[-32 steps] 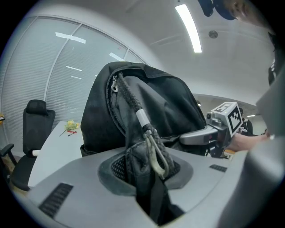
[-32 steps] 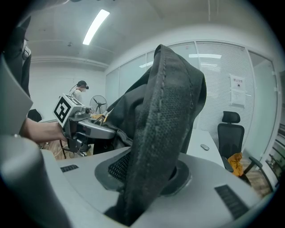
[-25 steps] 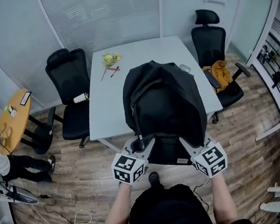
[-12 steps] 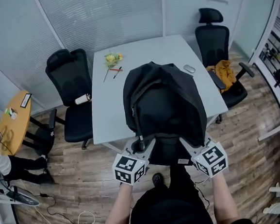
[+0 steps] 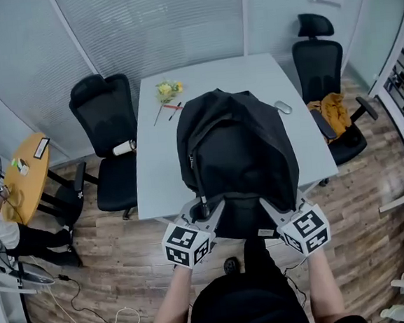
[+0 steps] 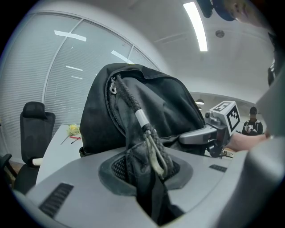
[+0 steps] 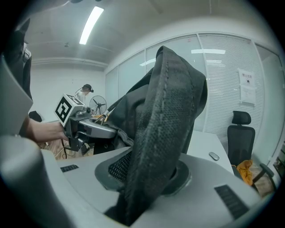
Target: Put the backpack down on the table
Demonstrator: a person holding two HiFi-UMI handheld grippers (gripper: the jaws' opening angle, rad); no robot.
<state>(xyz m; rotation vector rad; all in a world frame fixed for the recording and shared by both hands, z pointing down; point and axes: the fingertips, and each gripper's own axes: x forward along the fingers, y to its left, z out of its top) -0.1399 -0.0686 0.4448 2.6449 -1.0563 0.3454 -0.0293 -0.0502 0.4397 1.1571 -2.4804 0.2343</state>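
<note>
Two-handed, holds the black fabric backpack (image 5: 233,154) ahead of the jaws over the pale grey rectangular table (image 5: 159,169), with left gripper (image 5: 203,208) clamped on its corded strap (image 6: 147,138) and right gripper (image 5: 270,206) on its padded mesh strap (image 7: 160,147); probably soft, saggy, safest carried by straps.

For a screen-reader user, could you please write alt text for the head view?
A black backpack is gripped by the left tool and right tool at its near side, seen over a pale table. Black chairs flank the table; yellow flowers lie at its far end.
</note>
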